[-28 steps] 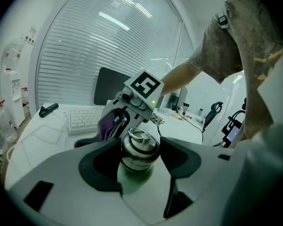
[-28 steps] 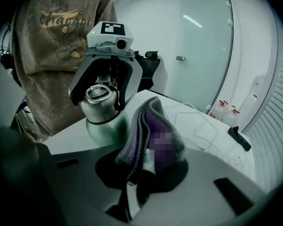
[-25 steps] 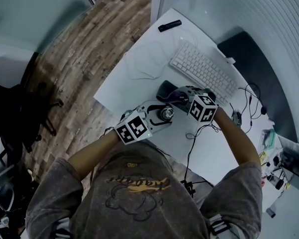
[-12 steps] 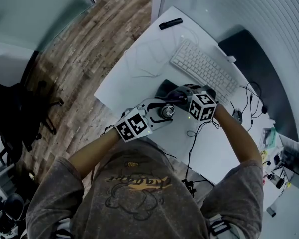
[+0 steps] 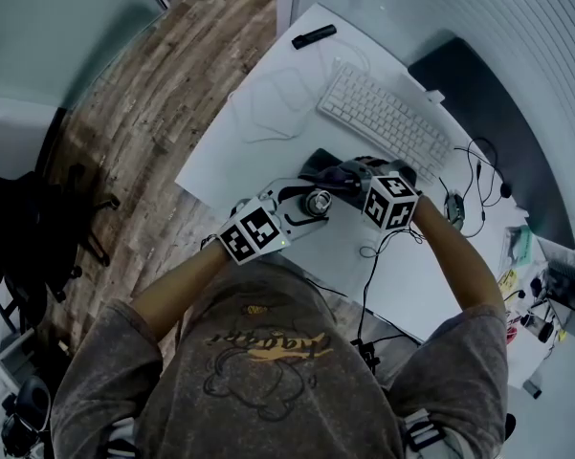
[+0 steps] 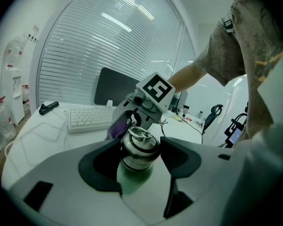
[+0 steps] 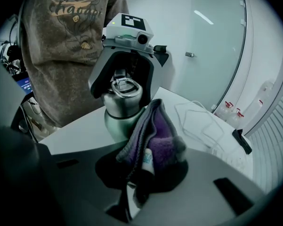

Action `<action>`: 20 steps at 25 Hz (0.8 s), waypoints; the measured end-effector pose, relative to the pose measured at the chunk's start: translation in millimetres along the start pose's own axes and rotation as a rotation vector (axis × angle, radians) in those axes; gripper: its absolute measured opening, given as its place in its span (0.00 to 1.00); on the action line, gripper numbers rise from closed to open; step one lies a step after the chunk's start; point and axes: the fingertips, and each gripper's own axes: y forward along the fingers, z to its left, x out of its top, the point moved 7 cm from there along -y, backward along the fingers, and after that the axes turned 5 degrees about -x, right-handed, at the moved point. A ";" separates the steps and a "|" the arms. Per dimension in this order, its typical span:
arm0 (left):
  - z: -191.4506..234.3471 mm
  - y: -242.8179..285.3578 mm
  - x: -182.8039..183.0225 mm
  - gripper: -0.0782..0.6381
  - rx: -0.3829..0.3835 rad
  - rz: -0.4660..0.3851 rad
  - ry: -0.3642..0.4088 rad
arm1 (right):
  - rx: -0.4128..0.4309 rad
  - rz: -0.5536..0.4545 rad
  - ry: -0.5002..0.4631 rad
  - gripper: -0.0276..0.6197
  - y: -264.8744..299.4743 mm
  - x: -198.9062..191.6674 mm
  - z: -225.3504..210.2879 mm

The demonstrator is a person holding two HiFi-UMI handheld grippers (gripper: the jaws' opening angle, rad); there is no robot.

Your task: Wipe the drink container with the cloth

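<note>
Gripping hand, left: left gripper point(image 6: 140, 147) is clamped on the drink container point(image 7: 118, 109), one dark jaw pressed on each side of it just under the cap.
Gripping hand, right: right gripper point(image 7: 146, 166) is clenched on the cloth point(image 7: 155, 135), whose bunched folds stick out past the jaws.
Container place: between the two grippers, over the white table point(image 5: 258, 132) near the edge closest to the person.
Container shape: round, wide-shouldered bottle.
Container materials: brushed metal cap with a dark band at its base and a wire ring handle lying flat on top. The body below has a smooth matte green finish.
Cloth texture: fuzzy purple pile inside, with a grey ribbed outer face and edge.
Cloth contact: its outer fold lies against the side of the container.
Cloth label: a small white tag with teal print sits in the folds, too small to read.
Gripper shells: smooth light-grey plastic with black pads.
Gripper marks: each cube carries black-and-white square markers.
Table things: a white keyboard point(image 5: 383, 115) with low keys, a thin white cable point(image 5: 268, 103) in loose loops and a short black stick-shaped object point(image 5: 313, 35).
Shirt writing: yellow script lettering on the person's mottled grey shirt point(image 5: 258, 371), not clear enough to read.
</note>
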 end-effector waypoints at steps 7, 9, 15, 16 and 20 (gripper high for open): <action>0.7 -1.7 0.2 0.48 -0.008 0.003 0.009 | -0.049 0.017 0.029 0.12 -8.9 1.7 9.8; 0.9 -1.3 0.0 0.48 -0.011 0.003 0.010 | -0.064 0.023 0.046 0.12 -11.1 0.9 13.3; 2.2 -2.1 -0.6 0.48 -0.024 0.002 0.015 | -0.115 0.034 0.101 0.12 -15.7 1.2 24.0; 2.4 -2.4 -0.6 0.48 -0.025 0.003 0.016 | -0.123 0.034 0.112 0.12 -16.3 1.5 25.8; 2.2 -3.1 -0.7 0.48 -0.028 0.005 0.017 | -0.163 0.033 0.168 0.12 -19.3 3.0 34.3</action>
